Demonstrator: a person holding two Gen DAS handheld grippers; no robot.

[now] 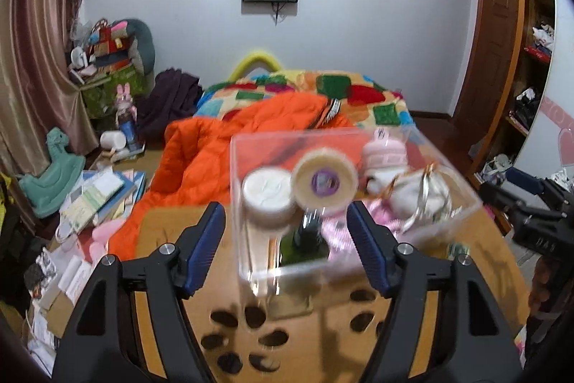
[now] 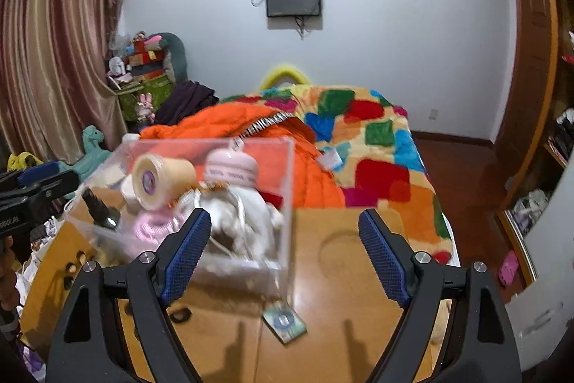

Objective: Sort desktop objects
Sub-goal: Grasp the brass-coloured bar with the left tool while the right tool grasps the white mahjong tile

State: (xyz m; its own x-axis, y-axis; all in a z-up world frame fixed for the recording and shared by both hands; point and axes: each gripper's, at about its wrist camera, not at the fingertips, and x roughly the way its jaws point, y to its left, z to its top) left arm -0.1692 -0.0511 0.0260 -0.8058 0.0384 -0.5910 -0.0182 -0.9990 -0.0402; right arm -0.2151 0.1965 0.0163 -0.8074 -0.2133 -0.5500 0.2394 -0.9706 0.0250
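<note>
A clear plastic box (image 1: 251,261) stands on the wooden desk (image 1: 172,232), filled with a white jar (image 1: 267,194), a cream jar with a purple label (image 1: 324,180), a pink jar (image 1: 384,157), a dark bottle (image 1: 308,232) and white cloth with gold rings (image 1: 423,196). My left gripper (image 1: 285,248) is open, its fingers on either side of the box's near left part. My right gripper (image 2: 283,252) is open, with the box (image 2: 287,203) at its left finger; the cream jar (image 2: 161,180) and pink jar (image 2: 231,167) show inside. A small green card (image 2: 285,320) lies on the desk before the box.
Several dark oval marks (image 1: 247,340) show on the desk near me. Behind the desk is a bed with an orange duvet (image 1: 222,146) and a patchwork blanket (image 2: 376,139). Books and clutter (image 1: 93,200) lie at the left. Shelves (image 1: 531,103) stand at the right.
</note>
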